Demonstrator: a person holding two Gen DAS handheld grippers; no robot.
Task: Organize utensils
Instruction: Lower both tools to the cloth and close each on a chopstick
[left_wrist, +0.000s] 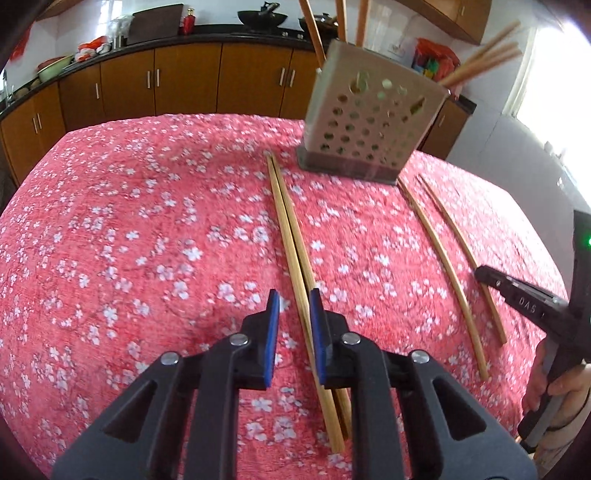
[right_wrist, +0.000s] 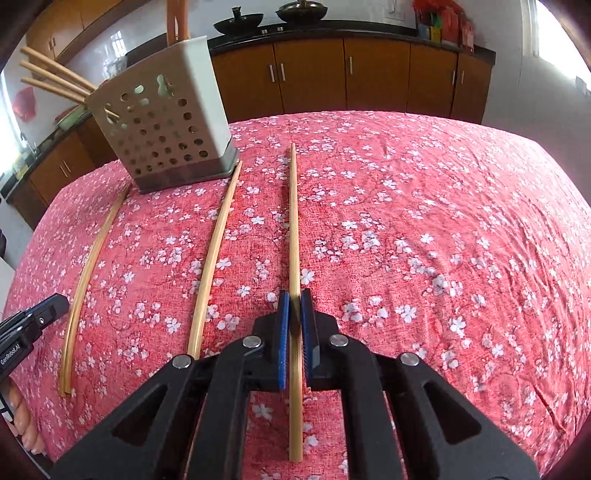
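Observation:
A grey perforated utensil holder (left_wrist: 373, 118) stands on the table's far side and holds several chopsticks; it also shows in the right wrist view (right_wrist: 162, 129). My left gripper (left_wrist: 294, 301) is open, its jaws on either side of a pair of bamboo chopsticks (left_wrist: 291, 236) lying on the cloth. My right gripper (right_wrist: 294, 301) is shut on a single chopstick (right_wrist: 293, 221) that lies along the cloth. Another single chopstick (right_wrist: 216, 254) lies just left of it, and the pair (right_wrist: 92, 266) lies further left.
The table has a red floral cloth (right_wrist: 443, 240). Brown kitchen cabinets (left_wrist: 184, 81) with a dark counter run behind it. The right gripper's body (left_wrist: 524, 299) shows at the left wrist view's right edge, the left gripper's tip (right_wrist: 33, 321) at the right wrist view's left edge.

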